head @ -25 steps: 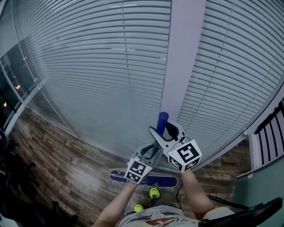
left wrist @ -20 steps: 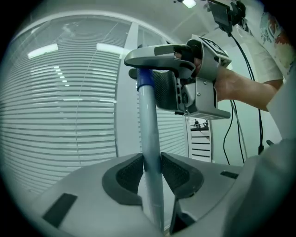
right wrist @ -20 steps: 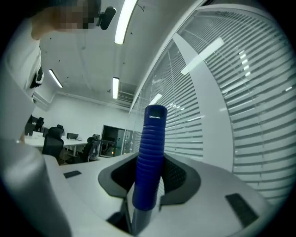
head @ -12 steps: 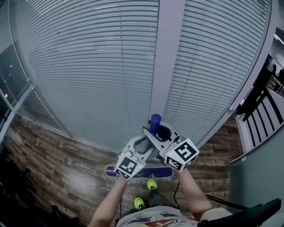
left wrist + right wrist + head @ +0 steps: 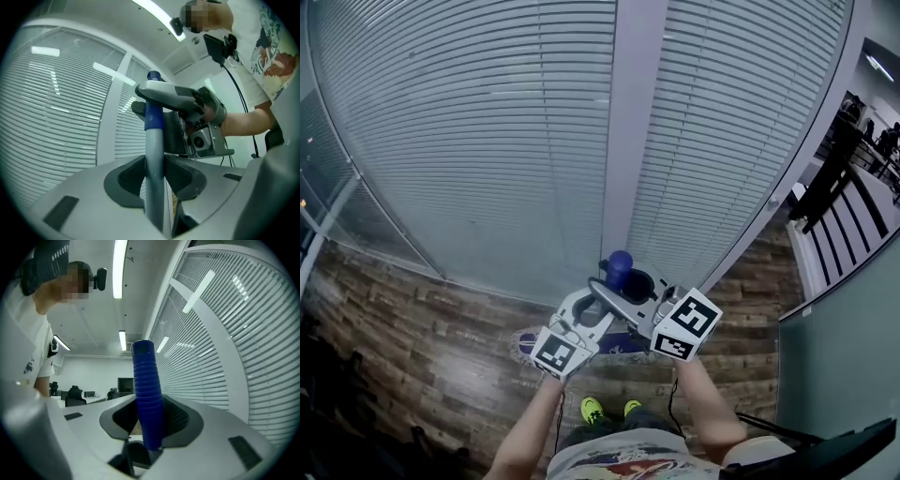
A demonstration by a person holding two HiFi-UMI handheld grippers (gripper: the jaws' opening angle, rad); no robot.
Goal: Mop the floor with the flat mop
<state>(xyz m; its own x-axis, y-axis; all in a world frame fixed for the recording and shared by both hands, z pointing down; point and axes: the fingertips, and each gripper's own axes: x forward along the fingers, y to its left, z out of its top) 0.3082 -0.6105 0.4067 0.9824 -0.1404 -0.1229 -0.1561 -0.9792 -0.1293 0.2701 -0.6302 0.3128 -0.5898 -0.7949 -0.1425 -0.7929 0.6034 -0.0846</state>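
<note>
Flat mop: handle (image 5: pixel 153 140) stood near upright, head (image 5: pixel 522 343) on floor (image 5: pixel 412 319) below. Left gripper (image 5: pixel 154 177) clamped the grey pole, nearer the head. Right gripper (image 5: pixel 149 423), jaws just closing, pinched the blue grip (image 5: pixel 145 380) above.

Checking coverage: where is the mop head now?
Head view, bottom centre: the mop head lies on the wooden floor beside the blinds, ahead of the yellow shoes.

Brown wood-plank floor (image 5: pixel 412 319); blue flat mop head (image 5: pixel 523 344) lying flat on it, beneath fingers (image 5: pixel 614 297); yellow-green shoes (image 5: pixel 592 410) standing just behind.
</note>
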